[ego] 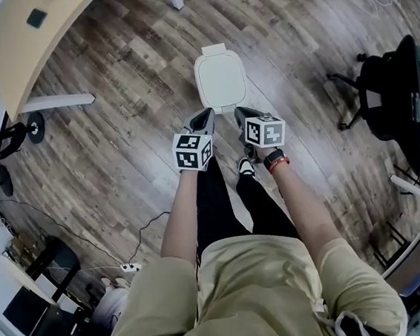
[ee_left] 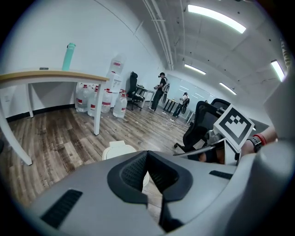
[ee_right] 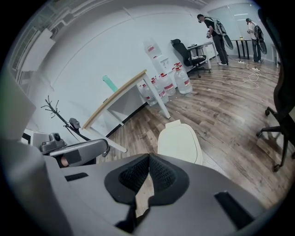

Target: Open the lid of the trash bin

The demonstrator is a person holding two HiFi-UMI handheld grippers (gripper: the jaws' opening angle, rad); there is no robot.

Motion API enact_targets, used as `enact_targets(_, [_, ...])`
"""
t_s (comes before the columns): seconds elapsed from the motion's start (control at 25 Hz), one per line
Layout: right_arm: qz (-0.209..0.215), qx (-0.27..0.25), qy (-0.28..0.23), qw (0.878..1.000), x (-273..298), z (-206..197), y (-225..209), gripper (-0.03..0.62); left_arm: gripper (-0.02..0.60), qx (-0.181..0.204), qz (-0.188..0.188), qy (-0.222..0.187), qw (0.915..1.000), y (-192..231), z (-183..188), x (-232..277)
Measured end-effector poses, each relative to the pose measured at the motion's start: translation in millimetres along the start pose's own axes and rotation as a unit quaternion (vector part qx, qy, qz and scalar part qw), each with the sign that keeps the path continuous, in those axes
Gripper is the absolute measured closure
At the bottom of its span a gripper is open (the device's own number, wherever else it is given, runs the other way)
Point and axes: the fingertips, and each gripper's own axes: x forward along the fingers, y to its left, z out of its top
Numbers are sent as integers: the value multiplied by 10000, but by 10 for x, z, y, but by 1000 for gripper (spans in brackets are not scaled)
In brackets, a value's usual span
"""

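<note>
A white trash bin [ego: 220,80] stands on the wood floor in front of me with its lid down flat. In the head view my left gripper [ego: 205,115] and right gripper [ego: 239,113] hover side by side just short of the bin's near edge, both above the floor and apart from it. Each is shut, tips together, with nothing held. In the left gripper view the bin [ee_left: 116,150] shows just beyond and left of the left gripper [ee_left: 147,153]. From the right gripper view the lid [ee_right: 179,140] lies beyond and to the right of the right gripper [ee_right: 149,156].
A light wood desk [ego: 32,40] with white legs stands at the far left, a teal bottle [ee_left: 69,56] on it. A black office chair [ego: 389,92] is to the right. A power strip [ego: 129,267] and cables lie at the lower left. Water jugs [ee_left: 99,99] and people [ee_left: 160,92] stand far off.
</note>
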Motion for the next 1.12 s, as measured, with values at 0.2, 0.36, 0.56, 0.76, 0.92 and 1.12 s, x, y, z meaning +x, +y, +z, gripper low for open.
enact_targets(0.2, [-87,-22,273,9996,413,-237,-220,579,558,-50,-90,131,9999,228,-298,251])
enact_targets(0.36, [-143,2,462,9988,653,-395,-424,579,558,-19,-149,188,9997,378,-465,482])
enact_targets(0.56, [-119,-101,651,9978,955,-570,-597,579,558,19,-151,246,9996,558,-650,727])
enact_targets(0.76, [-111,-755,1094,9911,1136,-802,-719,579,558,52,-197,353,9992,650,-880,909])
enact_targets(0.92, [-126,-757,1203,9898,1264,-949,-902,579,558,9,-201,390,9990,696,-1068,1039])
enact_targets(1.12, [-188,-727,1133,9907,1396,-1058,-1095,579,558,71,-222,460,9987,748,-1329,1125])
